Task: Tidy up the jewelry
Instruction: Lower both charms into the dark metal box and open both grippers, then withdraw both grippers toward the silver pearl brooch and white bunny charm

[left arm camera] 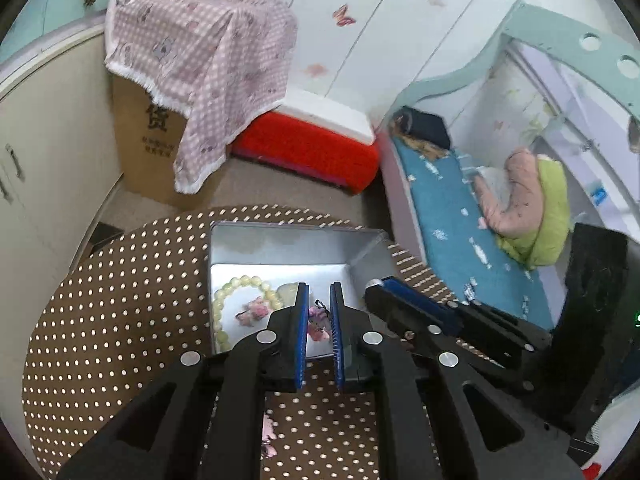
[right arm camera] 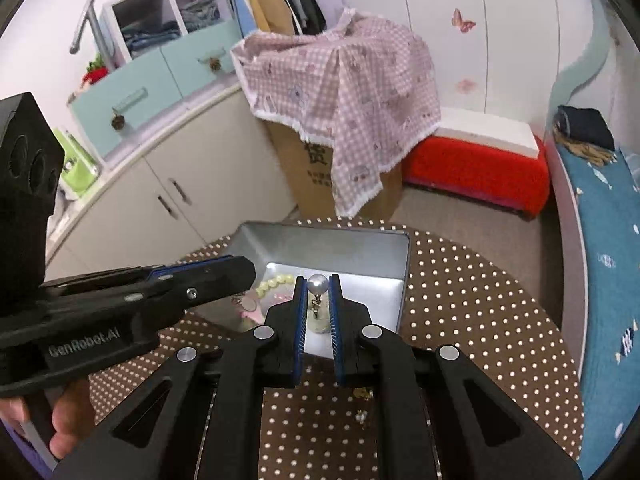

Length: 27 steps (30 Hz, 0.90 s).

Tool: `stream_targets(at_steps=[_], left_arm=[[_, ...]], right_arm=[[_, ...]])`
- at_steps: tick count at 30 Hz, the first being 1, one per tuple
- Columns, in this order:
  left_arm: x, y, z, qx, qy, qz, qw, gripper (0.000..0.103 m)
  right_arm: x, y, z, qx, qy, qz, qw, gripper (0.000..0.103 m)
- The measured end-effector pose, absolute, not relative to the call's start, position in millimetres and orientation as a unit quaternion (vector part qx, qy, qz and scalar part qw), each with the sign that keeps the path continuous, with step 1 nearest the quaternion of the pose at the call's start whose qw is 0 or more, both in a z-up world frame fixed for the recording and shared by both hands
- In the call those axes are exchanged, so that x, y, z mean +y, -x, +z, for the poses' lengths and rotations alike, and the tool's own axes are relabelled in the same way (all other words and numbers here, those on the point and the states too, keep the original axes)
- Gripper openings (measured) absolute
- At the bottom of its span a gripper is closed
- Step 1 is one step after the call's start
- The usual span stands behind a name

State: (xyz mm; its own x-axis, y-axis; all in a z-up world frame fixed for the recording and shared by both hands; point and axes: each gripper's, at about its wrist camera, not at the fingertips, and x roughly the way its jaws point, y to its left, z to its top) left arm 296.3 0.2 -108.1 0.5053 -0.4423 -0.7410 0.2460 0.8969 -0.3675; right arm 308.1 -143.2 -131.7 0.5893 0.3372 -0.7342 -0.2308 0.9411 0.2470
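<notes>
One dotted brown table (left arm camera: 100, 320), tin (left arm camera: 280, 248), left gripper (left arm camera: 319, 312) pinching pink charm (left arm camera: 316, 322), right gripper (right arm camera: 319, 300) pinching pearl earring (right arm camera: 318, 283)

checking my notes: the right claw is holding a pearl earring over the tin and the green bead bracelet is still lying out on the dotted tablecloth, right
Not quite. The right claw does pinch the pearl earring over the tin, but the green bead bracelet is not on the dotted tablecloth; it lies inside the tin, as the left wrist view shows.
</notes>
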Motion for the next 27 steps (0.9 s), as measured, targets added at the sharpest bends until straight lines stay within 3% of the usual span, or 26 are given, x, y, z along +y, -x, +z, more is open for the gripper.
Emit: stream_targets(at_steps=[10,11,13,16,18,19,20,27], left_arm=[[5.3,-299.7,-124.9,0.471,0.131,-0.211,0.847,0.012],[5.9,-300.0,-124.5,0.471,0.135,-0.214,0.845,0.015],[9.5,-297.6,-122.2,0.467,0.146,-0.213,0.846,0.033],[16.9,-291.4,-114.3,0.453,0.155,-0.205,0.854,0.045],[23.6,-284.6,-105.7,0.442,0.164,-0.212,0.856,0.052],[30.6,-277.4,-97.7,0.428,0.166,-0.21,0.863,0.057],[35.2,-272.2,-92.1,0.419,0.163,-0.204,0.87,0.058],[75.8,-229.0,-63.6,0.366,0.147,-0.169,0.903,0.06]], right_arm=[[-141.8,-310.4,-147.9,0.433,-0.073,0.162,0.884,0.014],[-142.5,-309.8,-148.5,0.434,-0.074,0.161,0.883,0.014],[-143.0,-308.3,-147.8,0.435,-0.077,0.159,0.883,0.014],[-146.6,-302.1,-140.9,0.429,-0.078,0.153,0.887,0.015],[-150.6,-295.8,-132.4,0.419,-0.079,0.149,0.892,0.025],[-153.7,-290.6,-126.1,0.41,-0.079,0.146,0.897,0.043],[-156.1,-285.0,-119.7,0.4,-0.08,0.143,0.902,0.052],[-172.0,-249.6,-89.6,0.361,-0.092,0.142,0.917,0.052]])
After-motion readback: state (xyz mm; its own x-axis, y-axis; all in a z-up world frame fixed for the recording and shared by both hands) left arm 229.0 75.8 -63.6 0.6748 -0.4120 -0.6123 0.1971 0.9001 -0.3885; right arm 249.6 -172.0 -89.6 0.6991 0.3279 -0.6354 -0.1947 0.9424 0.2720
